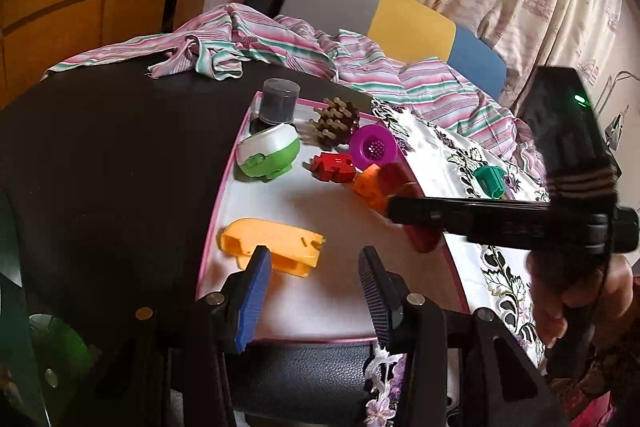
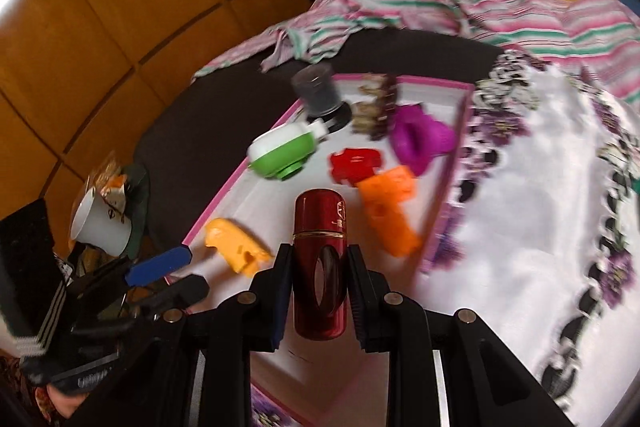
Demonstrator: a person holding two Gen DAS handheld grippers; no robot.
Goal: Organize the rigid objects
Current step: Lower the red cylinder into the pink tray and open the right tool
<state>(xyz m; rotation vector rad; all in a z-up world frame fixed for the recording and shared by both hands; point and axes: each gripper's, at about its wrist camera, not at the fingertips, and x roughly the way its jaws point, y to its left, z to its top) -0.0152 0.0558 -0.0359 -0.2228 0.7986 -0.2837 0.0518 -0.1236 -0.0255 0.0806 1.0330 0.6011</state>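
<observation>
The red bottle (image 2: 320, 263) is clamped between the right tongs (image 2: 320, 291) and carried over the tray (image 2: 224, 203), which lies on a dark surface (image 1: 120, 155). For a clean placement, the bottle is best lowered into the bare white patch between the yellow piece (image 2: 236, 247) and the orange piece (image 2: 388, 215), and released only once it is resting. The blur in the right view suggests speed; a slower approach is advised so that neighbours are not knocked. The left tongs (image 1: 312, 287) are held about half open and empty, just beside the yellow piece, touching nothing.
</observation>
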